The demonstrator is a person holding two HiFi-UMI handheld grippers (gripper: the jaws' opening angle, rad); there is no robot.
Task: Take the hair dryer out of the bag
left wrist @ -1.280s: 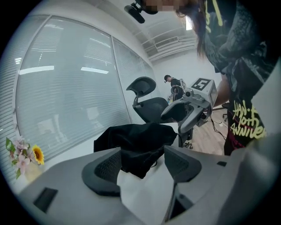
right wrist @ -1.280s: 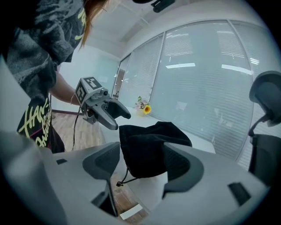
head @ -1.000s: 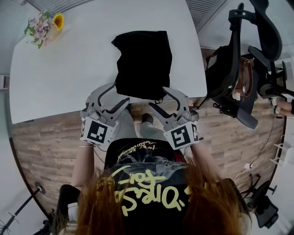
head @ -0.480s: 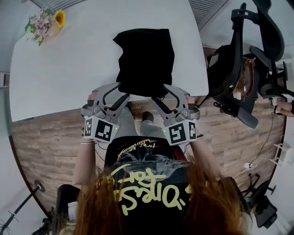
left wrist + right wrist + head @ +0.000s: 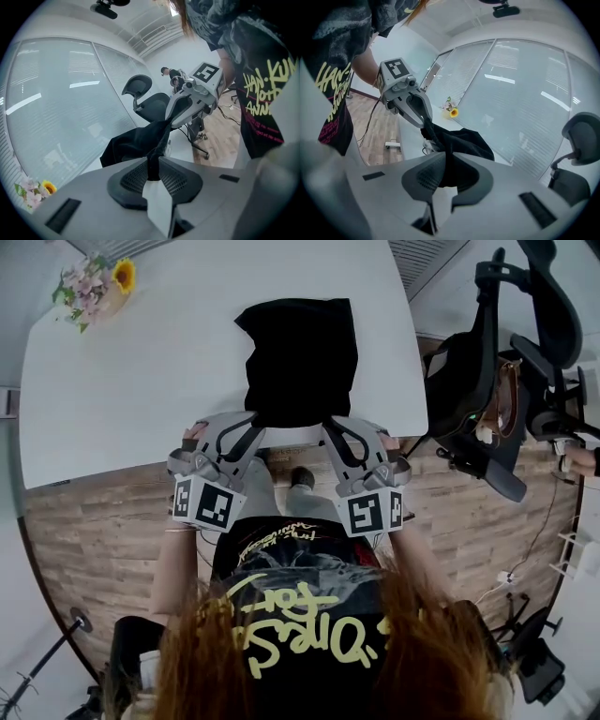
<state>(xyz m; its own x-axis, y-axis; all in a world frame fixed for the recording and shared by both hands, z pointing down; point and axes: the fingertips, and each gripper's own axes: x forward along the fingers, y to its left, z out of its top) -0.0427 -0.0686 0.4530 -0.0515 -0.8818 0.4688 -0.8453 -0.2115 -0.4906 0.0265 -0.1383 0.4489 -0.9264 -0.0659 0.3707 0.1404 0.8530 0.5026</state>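
Observation:
A black cloth bag (image 5: 298, 357) lies on the white table (image 5: 141, 381), its near edge at the table's front. The hair dryer does not show; the bag hides whatever is in it. My left gripper (image 5: 255, 431) has just been closing and now pinches the bag's near left edge, with black fabric (image 5: 153, 161) between its jaws. My right gripper (image 5: 330, 428) has also just been closing and is shut on the near right edge, cloth (image 5: 449, 168) bunched between its pads. In each gripper view the bag (image 5: 464, 138) stretches across to the other gripper (image 5: 180, 110).
A small bunch of flowers with a sunflower (image 5: 94, 285) stands at the table's far left corner. A black office chair (image 5: 502, 362) is right of the table. Wooden floor (image 5: 103, 521) lies below the table's front edge, where the person stands.
Both grippers have come in a little toward the bag's near edge. Their jaws, wide a second ago, have closed on the black fabric.

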